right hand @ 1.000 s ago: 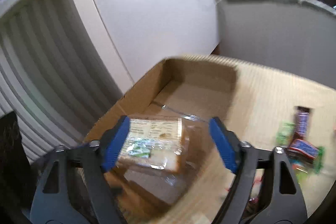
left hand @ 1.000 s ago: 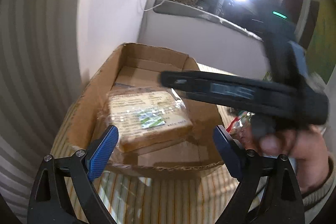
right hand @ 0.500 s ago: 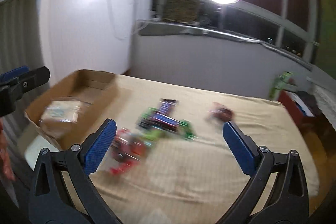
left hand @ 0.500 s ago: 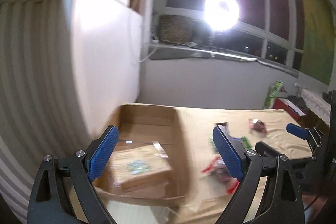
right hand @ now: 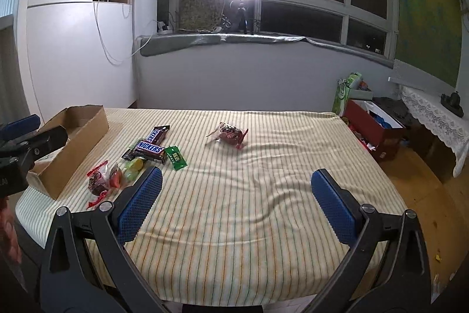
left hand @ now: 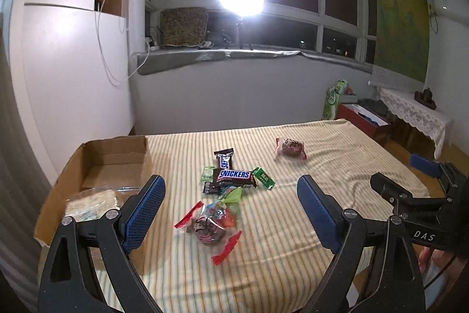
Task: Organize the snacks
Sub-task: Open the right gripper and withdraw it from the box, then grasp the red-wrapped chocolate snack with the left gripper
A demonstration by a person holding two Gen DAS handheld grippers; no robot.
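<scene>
Two Snickers bars (left hand: pixel 234 175) lie on the striped surface (right hand: pixel 263 210) beside the cardboard box (left hand: pixel 114 157); left gripper (left hand: pixel 231 213) spread, empty; right gripper (right hand: pixel 234 204) just widened, nothing between.

Legible markings: "SNICKERS" in white on the brown bar wrapper (left hand: pixel 235 176) lying on the striped bed cover, the same brand apparently repeated on a second bar (left hand: pixel 224 159) behind it, and "DAS" on the right claw's body (left hand: pixel 423 236).

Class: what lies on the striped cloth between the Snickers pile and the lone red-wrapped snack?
Only bare striped cloth lies between the Snickers pile and red-wrapped snack, clearest in the right wrist view.
</scene>
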